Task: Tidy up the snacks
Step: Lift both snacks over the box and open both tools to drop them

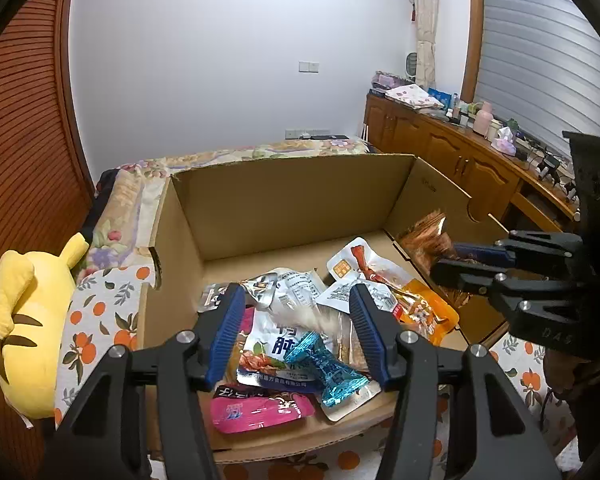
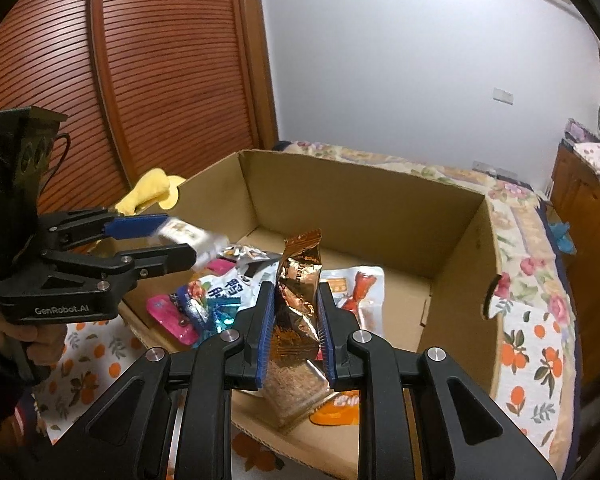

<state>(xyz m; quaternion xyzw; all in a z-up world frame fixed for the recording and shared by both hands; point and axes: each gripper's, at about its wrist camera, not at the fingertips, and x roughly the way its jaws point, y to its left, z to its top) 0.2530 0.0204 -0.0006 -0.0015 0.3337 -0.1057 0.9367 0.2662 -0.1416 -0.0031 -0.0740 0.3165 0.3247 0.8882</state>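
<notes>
An open cardboard box [image 1: 284, 208] [image 2: 364, 208] sits on the bed with several snack packets on its floor: a pink one [image 1: 260, 412], a blue foil one [image 1: 328, 368], an orange one [image 1: 428, 312]. My left gripper [image 1: 300, 320] is open above the pile; a blurred white packet [image 1: 320, 320] [image 2: 188, 236] is in the air between its fingers, and I cannot tell whether they touch it. My right gripper [image 2: 294, 308] is shut on a copper foil packet [image 2: 300, 300] [image 1: 428, 236], held upright over the box's right side.
A yellow plush toy [image 1: 32, 320] lies left of the box on an orange-print bedspread [image 1: 100, 320]. A wooden slatted wardrobe [image 2: 160, 72] stands to the left. A wooden sideboard [image 1: 460, 152] with clutter runs along the right wall.
</notes>
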